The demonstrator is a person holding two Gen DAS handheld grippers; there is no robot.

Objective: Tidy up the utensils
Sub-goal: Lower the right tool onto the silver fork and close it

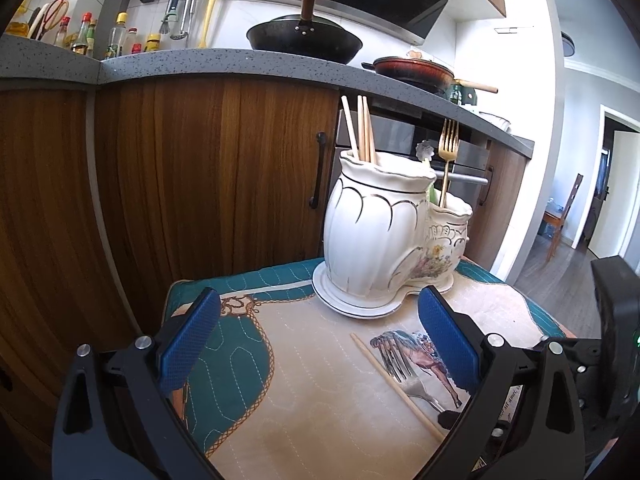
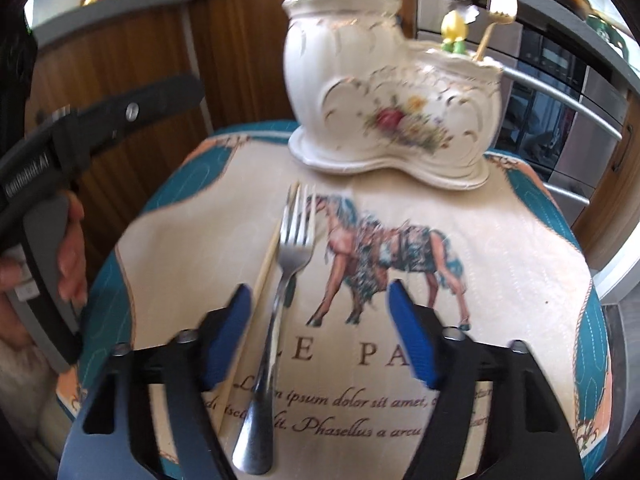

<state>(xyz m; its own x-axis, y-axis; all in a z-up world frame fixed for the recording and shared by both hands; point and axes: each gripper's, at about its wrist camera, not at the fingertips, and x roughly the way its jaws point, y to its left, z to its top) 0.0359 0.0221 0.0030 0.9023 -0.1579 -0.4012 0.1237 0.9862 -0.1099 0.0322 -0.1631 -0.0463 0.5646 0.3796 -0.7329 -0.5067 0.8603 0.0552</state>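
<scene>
A white ceramic holder [image 1: 376, 232] with two compartments is sitting at the far side of a quilted mat [image 1: 304, 364] printed with a horse and some lines of text. Three wooden chopsticks [image 1: 362, 128] are standing in its taller compartment. A gold fork [image 1: 447, 152] and a small flower-topped piece are standing in the lower compartment, to the right in the left wrist view.

On the mat, near the holder but apart from it, a steel fork [image 2: 280, 304] is lying with its tines pointing toward the holder. A single chopstick [image 2: 264, 280] is lying just beside it on its left, roughly parallel; the right wrist view is too blurred to tell whether they are touching.

The right gripper [image 2: 320, 320] is hovering low over the mat with its jaws spread wide and holding nothing. The fork's handle and the loose chopstick are lying between its blue pads [image 2: 412, 336], closer to the left one.

The left gripper [image 1: 318, 332] is hanging over the left part of the mat, facing the holder, its jaws also wide apart and empty. In the right wrist view its black body is showing at the left edge, with a hand [image 2: 72, 248] wrapped around its grip.

Behind the mat are wooden cabinet doors [image 1: 168, 168] under a grey counter carrying a black wok [image 1: 304, 40].
</scene>
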